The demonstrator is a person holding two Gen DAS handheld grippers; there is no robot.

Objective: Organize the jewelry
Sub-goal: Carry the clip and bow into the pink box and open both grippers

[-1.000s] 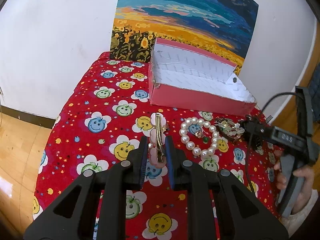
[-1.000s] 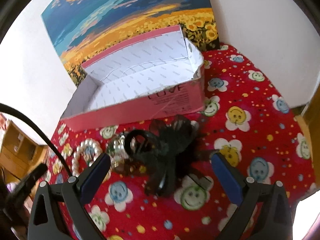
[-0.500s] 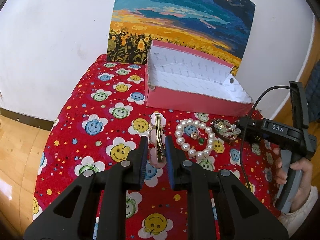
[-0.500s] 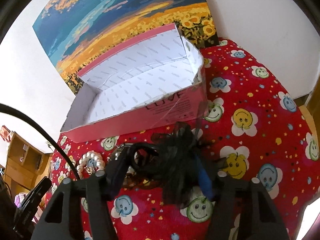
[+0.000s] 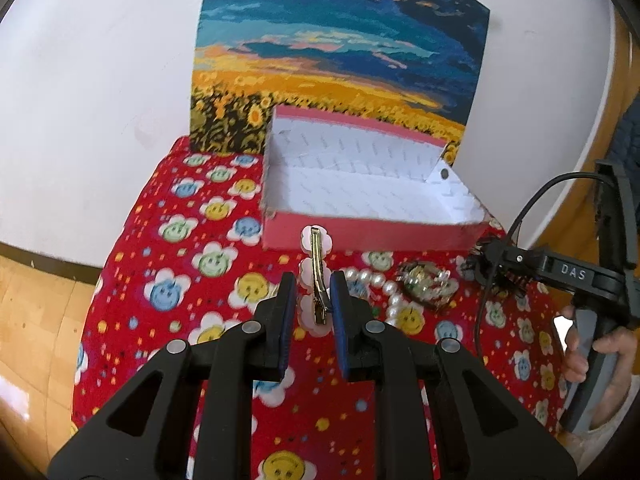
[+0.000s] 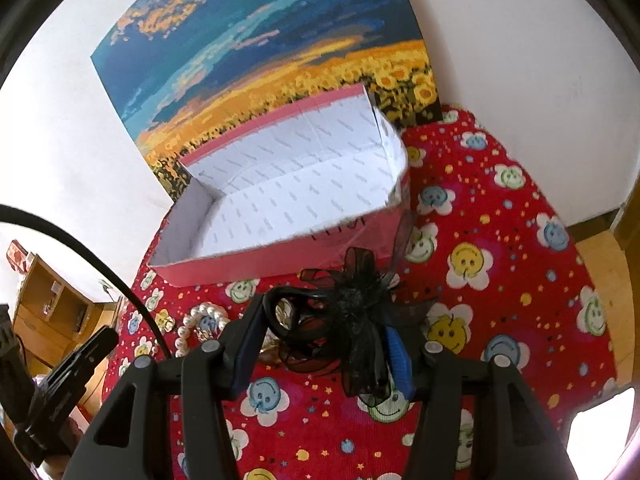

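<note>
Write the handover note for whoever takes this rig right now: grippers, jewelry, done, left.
Left gripper: shut on the hair clip, lifted off the cloth.
Right gripper: jaws have just been closing, now shut on the black bow.
Box: at the back of the cloth, nothing in it.
On the cloth: pearl bracelet and brooch, in front of the box.
Done: both pieces gripped.
Left: drop clip and bow in the box, then fetch bracelet and brooch.

Your left gripper (image 5: 313, 300) clamped tight on hair clip (image 5: 316, 276), tilted down toward pink box (image 5: 372, 236). Your right gripper (image 6: 324, 344), jaws just closing, pinches black bow scrunchie (image 6: 356, 320) before same box.
</note>
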